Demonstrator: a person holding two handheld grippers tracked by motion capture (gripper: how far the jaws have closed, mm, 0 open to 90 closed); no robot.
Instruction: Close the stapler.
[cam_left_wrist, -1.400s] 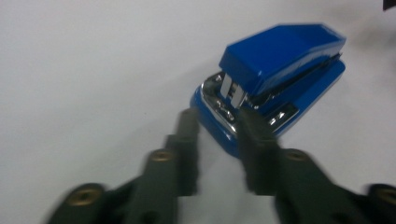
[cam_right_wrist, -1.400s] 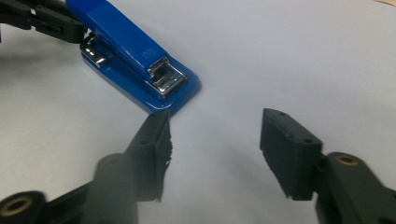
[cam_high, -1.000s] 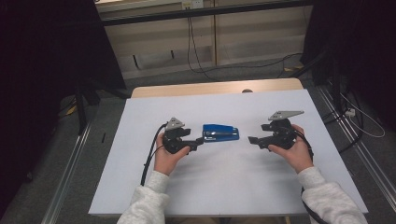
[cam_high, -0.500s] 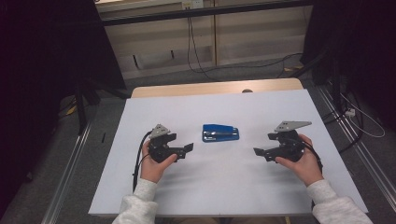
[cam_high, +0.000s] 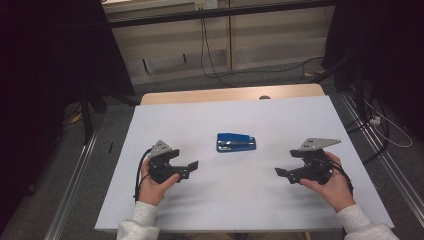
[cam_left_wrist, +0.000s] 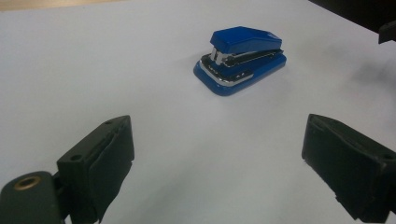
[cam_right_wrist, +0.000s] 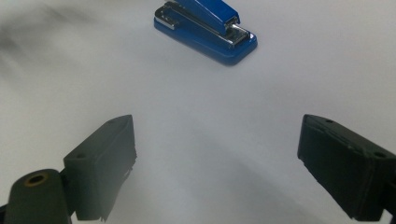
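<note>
Blue stapler (cam_high: 236, 142) with bright metal magazine, arm down, lies flat at mid-table (cam_high: 225, 115) on the white surface. It sits between the left gripper (cam_high: 192, 165) and right gripper (cam_high: 278, 172), well apart from both. Both grippers' jaws stand wide, the left's having just been opening, nothing between them.

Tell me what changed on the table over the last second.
Both grippers drew away from the blue stapler: the left gripper slid out to the left, the right gripper to the right, both toward the person. The left's fingers have just been opening; both grippers' fingers stand wide, nothing between them. The stapler stayed put on the white table.
</note>
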